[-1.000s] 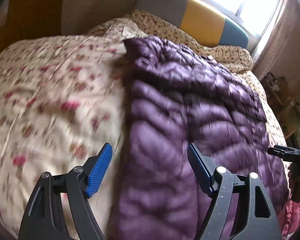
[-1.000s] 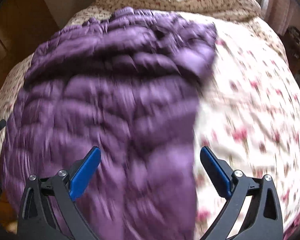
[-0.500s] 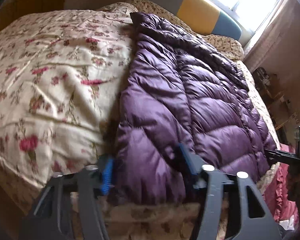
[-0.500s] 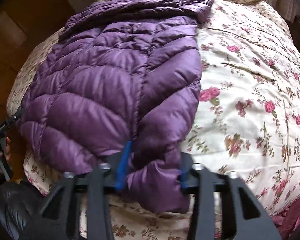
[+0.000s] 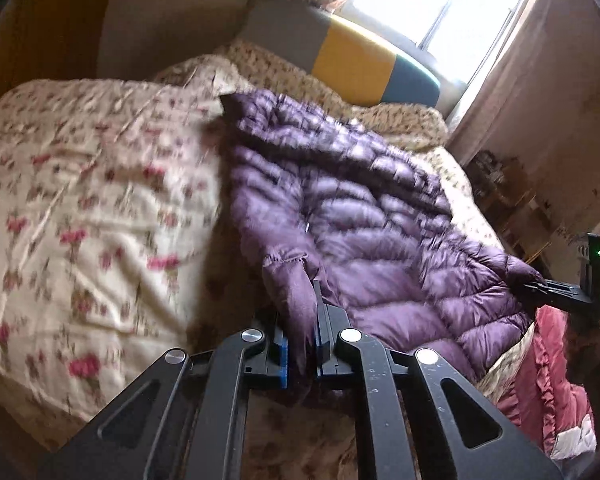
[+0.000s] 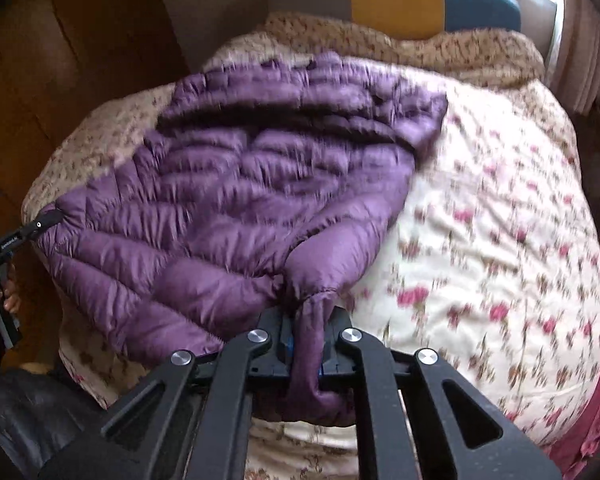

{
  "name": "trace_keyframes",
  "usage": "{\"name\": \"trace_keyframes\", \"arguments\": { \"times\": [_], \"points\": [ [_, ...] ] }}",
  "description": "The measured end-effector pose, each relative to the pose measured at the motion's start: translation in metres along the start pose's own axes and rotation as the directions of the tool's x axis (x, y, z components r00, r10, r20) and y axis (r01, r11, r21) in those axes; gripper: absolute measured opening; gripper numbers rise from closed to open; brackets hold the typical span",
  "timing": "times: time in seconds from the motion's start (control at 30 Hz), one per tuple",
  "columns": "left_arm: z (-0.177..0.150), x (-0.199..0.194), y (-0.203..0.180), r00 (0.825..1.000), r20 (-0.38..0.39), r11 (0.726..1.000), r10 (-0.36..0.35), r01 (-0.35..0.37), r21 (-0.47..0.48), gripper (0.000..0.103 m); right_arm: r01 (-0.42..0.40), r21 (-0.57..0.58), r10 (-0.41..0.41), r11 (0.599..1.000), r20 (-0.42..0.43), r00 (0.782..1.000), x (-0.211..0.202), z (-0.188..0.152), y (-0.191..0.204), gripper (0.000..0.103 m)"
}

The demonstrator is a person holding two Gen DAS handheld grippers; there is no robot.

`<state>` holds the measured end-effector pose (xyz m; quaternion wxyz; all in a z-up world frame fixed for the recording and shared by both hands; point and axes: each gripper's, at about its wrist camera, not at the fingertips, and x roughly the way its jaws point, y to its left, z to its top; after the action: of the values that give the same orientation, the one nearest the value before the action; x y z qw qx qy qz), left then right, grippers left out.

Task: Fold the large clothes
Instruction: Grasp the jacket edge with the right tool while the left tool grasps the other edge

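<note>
Currently, scene status by item:

Jacket location: purple quilted jacket (image 5: 364,216) lies spread on the floral bedspread (image 5: 80,208) of the bed, its near hem at the foot edge, its far end toward the headboard (image 5: 356,60).

Left gripper (image 5: 302,344): jaws clenched on a thin flap of the jacket at the near left hem corner; purple cloth shows between the blue pads (image 5: 283,356).

Right gripper (image 6: 306,344): jaws clenched on a bunched fold at the near right hem corner; a loop of cloth bulges below them.

Step in hand (judgement): both near corners are held, ready to be carried toward the far end for a fold.

Risk, slip: the slick shell fabric and the thin bite on the left side could let the flap pull out under load.

Risk, uneven fold: the right grip holds more cloth than the left, so the edge may land skewed if both hands travel equally.

Risk, drag: a low lift could pull the bedspread along or rumple the padded quilting.

Risk, single layer: either grip may hold only the top layer; cannot tell from these views.

Risk, rebound: the padded filling may spring a fold open unless pressed flat.

Containers: none visible; a pink ruffled cloth (image 5: 548,364) lies beside the bed, its contents unknown.
</note>
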<state>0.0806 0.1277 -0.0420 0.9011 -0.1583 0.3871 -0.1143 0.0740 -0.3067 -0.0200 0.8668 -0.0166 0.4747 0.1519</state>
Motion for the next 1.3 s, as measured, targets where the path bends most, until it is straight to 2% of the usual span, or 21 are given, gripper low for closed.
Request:
{"name": "trace_keyframes", "arguments": {
  "times": [0.27, 0.57, 0.77, 0.93, 1.1, 1.2, 1.23, 1.3],
  "points": [
    [0.062, 0.021, -0.005, 0.998, 0.065, 1.000, -0.011, 0.009, 0.023, 0.007, 0.042, 0.010, -0.043, 0.999, 0.122, 0.992, 0.000, 0.064, -0.008, 0.006],
    [0.148, 0.079, -0.002, 0.996, 0.088, 0.999, 0.013, -0.016, 0.030, 0.006, 0.064, 0.098, -0.083, 0.993, 0.196, 0.977, 0.038, 0.152, -0.039, 0.005],
    [0.201, 0.133, 0.003, 0.996, 0.074, 0.998, 0.043, -0.045, 0.031, 0.006, 0.083, 0.133, -0.107, 0.988, 0.181, 0.978, 0.086, 0.209, -0.060, 0.005],
    [0.230, 0.177, 0.016, 0.995, 0.048, 0.996, 0.088, -0.088, 0.007, 0.006, 0.102, 0.195, -0.134, 0.975, 0.157, 0.979, 0.128, 0.236, -0.080, 0.005],
    [0.251, 0.220, 0.040, 0.991, -0.008, 0.989, 0.133, -0.133, -0.066, 0.006, 0.096, 0.290, -0.131, 0.952, 0.106, 0.986, 0.171, 0.251, -0.105, 0.007],
    [0.256, 0.239, 0.047, 0.989, -0.036, 0.984, 0.146, -0.149, -0.094, 0.006, 0.104, 0.309, -0.136, 0.945, 0.083, 0.987, 0.190, 0.255, -0.111, 0.009],
    [0.257, 0.246, 0.050, 0.987, -0.050, 0.982, 0.150, -0.155, -0.111, 0.006, 0.099, 0.325, -0.131, 0.941, 0.078, 0.988, 0.194, 0.255, -0.114, 0.015],
    [0.260, 0.254, 0.058, 0.989, -0.076, 0.976, 0.124, -0.136, -0.171, 0.011, 0.084, 0.350, -0.116, 0.933, 0.071, 0.991, 0.198, 0.256, -0.119, 0.017]
  ]
}}
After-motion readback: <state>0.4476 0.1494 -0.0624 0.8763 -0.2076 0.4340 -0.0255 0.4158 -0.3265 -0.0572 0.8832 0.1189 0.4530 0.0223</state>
